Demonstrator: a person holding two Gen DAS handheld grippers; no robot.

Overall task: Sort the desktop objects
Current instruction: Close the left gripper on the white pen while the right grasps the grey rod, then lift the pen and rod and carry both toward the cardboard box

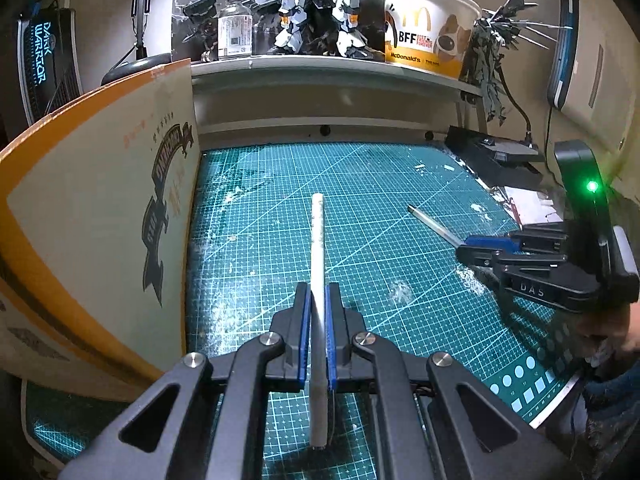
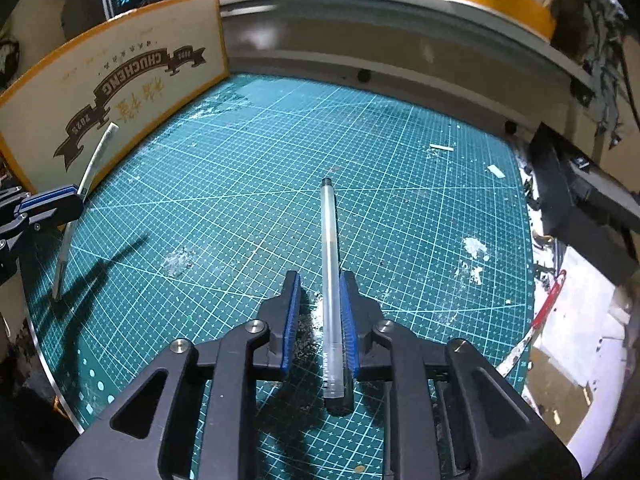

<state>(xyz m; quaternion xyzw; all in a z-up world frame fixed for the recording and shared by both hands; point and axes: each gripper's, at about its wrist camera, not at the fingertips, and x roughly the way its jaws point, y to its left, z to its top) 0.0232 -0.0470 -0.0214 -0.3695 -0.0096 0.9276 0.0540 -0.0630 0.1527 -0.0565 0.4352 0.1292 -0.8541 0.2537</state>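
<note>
The left tongs (image 1: 318,320) and right tongs (image 2: 320,320) look like matt black plastic with bright metal pivot pins and ribbed blue pads (image 1: 306,332), the left set pressed on a matt white pen (image 1: 318,280) and the right set standing apart around a clear, glossy plastic pen (image 2: 331,280). The tabletop carries a green cutting mat (image 1: 380,220) with a smooth, slightly shiny surface, printed with pale grid lines and roughened by white scuffs and crumbs. The box (image 1: 100,200) at its side is matt cardboard, cream with an orange edge, and the McDonald's bucket (image 1: 430,28) on the shelf looks like glossy coated paper.
</note>
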